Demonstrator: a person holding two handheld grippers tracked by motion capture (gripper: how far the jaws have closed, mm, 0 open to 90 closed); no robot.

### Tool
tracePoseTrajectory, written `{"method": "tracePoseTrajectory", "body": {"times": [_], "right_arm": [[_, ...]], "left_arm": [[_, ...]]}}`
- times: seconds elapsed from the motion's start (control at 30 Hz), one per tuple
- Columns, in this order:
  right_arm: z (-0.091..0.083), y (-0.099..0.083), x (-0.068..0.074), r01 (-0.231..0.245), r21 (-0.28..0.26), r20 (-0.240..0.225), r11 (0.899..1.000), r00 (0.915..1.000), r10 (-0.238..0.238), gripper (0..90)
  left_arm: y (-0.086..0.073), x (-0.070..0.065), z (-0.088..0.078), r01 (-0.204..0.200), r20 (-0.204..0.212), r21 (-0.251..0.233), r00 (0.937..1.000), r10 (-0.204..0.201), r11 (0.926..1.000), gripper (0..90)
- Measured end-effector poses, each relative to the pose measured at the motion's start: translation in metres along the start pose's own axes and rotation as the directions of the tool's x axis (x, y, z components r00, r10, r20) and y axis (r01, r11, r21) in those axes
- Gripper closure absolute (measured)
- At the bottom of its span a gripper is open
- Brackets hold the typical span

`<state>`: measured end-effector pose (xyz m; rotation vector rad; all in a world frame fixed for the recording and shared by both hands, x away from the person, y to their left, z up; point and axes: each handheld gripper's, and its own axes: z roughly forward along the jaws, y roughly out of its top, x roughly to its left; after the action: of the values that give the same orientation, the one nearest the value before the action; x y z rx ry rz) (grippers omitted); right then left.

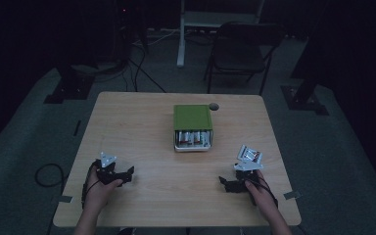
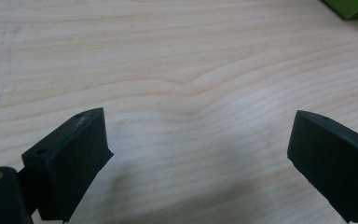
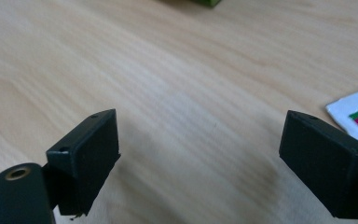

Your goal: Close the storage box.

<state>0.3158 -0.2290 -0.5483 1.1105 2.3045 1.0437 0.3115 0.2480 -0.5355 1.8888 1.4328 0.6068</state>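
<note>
Two grippers wait apart, the box between and beyond them

Both tools sit on the near part of the wooden table, one toward each front corner, which reads as a resting stance: the hands are down and nothing is held.

At the left, the left gripper lies on the wood under the person's left hand, its tip turned inward toward the middle of the table. The left gripper view shows its jaws spread wide with bare wood grain between them, so it is released and empty. A green corner at that view's top right edge suggests it is loosely aimed toward the box.

In the middle, farther back and well apart from both tools, stands the green box. Its near end is open toward the person, and a white tray of silvery cylinders, batteries by the look of them, shows there. That orientation suits reaching in from the person's side.

At the right, the right gripper rests under the right hand, also pointing inward. Its jaws likewise stand wide open on nothing. Just beside its right jaw lies a white packet with a red and green mark; what it holds cannot be told.
</note>
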Motion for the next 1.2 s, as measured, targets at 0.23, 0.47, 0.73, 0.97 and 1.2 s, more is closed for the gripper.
{"method": "tracePoseTrajectory", "body": {"times": [0.23, 0.47, 0.73, 0.97, 1.2], "right_arm": [[-0.002, -0.004, 0.005, -0.001, 0.046, -0.001, 0.999, 1.0000, 0.001, 11.5], [-0.006, -0.008, 0.001, -0.015, 0.050, -0.013, 0.999, 0.9998, 0.016, 11.5], [-0.006, -0.008, 0.001, -0.017, 0.049, -0.015, 0.999, 0.9997, 0.018, 11.5], [-0.006, -0.008, 0.001, -0.016, 0.049, -0.014, 0.999, 0.9998, 0.017, 11.5], [-0.006, -0.008, 0.001, -0.015, 0.049, -0.014, 0.999, 0.9998, 0.016, 11.5]], "left_arm": [[-0.012, 0.005, -0.008, 0.010, -0.043, 0.017, 0.9990, -0.009, 0.9998, 5.4], [-0.024, 0.011, -0.014, 0.037, -0.071, 0.045, 0.9969, -0.033, 0.9983, 5.4], [-0.025, 0.008, -0.013, 0.042, -0.109, 0.082, 0.9935, -0.033, 0.9958, 5.3], [-0.024, 0.007, -0.012, 0.069, -0.138, 0.085, 0.9888, -0.057, 0.9940, 2.0], [-0.024, 0.006, -0.011, 0.078, -0.147, 0.086, 0.9870, -0.064, 0.9933, 1.9]]}}
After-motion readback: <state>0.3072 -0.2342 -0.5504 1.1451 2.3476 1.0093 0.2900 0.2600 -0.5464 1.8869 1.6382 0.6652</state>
